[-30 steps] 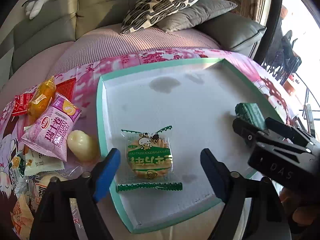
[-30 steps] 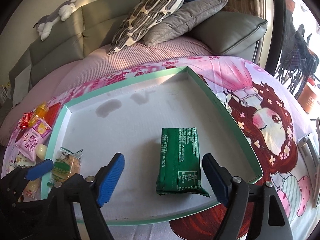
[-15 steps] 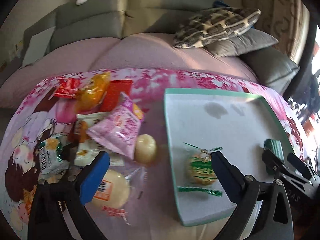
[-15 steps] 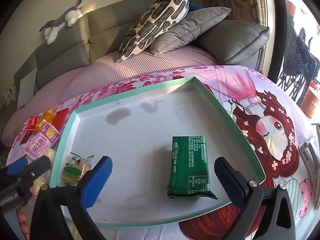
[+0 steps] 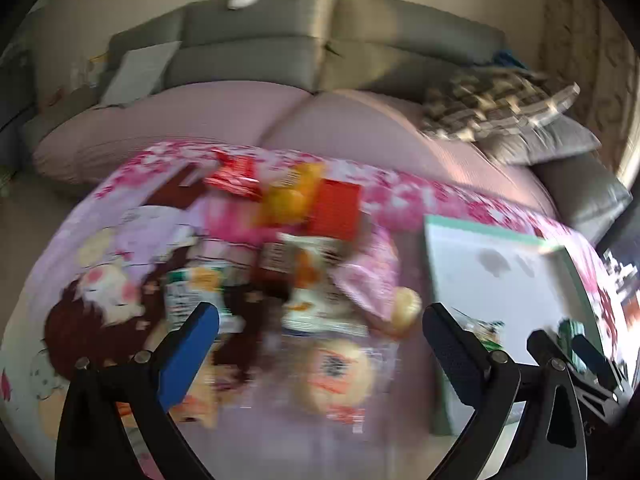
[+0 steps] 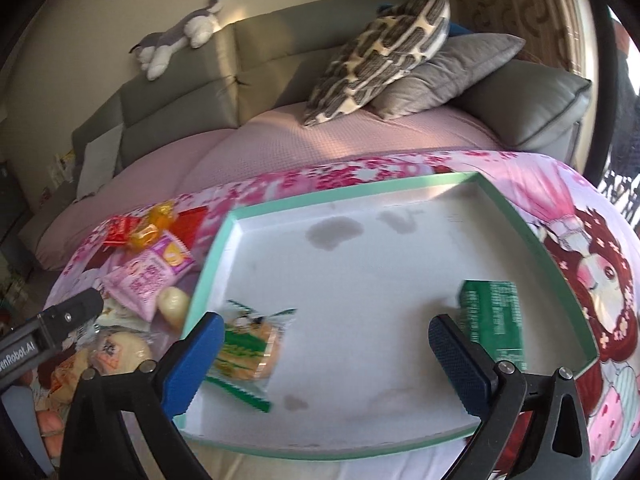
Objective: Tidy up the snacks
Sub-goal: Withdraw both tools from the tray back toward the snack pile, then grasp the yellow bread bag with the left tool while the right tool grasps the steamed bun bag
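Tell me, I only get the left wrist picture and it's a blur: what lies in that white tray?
Observer: Two snacks. One is a round cracker in a green-and-white wrapper, near the left rim of the tray.
Visitor: And the other?
Observer: A dark green packet by the right rim, apart from the cracker.
Visitor: Is the other claw holding anything?
Observer: No. The right gripper has just been opening its jaws; they stand wide and grip nothing.
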Tool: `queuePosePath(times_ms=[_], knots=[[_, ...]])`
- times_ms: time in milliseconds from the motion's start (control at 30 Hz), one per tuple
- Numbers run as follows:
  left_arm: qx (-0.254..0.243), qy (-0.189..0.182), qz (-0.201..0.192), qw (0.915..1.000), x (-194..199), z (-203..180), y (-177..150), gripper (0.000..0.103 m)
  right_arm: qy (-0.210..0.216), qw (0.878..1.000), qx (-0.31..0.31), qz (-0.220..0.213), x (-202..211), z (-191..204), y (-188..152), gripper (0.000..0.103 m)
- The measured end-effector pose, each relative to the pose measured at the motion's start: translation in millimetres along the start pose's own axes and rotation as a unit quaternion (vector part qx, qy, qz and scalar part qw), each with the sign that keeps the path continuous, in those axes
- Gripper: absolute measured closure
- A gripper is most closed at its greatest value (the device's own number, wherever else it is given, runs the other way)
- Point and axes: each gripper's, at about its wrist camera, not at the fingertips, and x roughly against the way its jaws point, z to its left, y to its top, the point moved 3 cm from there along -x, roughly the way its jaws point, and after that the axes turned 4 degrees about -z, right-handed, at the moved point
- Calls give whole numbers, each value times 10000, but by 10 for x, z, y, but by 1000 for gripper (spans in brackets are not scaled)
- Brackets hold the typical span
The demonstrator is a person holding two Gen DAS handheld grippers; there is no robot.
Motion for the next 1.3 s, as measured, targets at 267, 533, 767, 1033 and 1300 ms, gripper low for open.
queuePosePath(times_ms=[267,533,767,1033,1300], knots=[[477,358,-127,9981,156,627,31,1,643,9973,367,-2,-28,632,-26,0],[896,653,-191,9936,240,1123,20,1,1255,9895,699,171,-101,1307,-163,0],[1133,552,218,9918,114,1337,-127,1,1416,9843,988,367,-174,1670,-326,0],[1247,414,877,9874,-178,1349,-403,1,1244,9835,1157,626,-327,1776,-462,0],[1513,410,1297,9791,-366,1408,-606,2,1132,9823,1265,787,-421,1824,-553,4]])
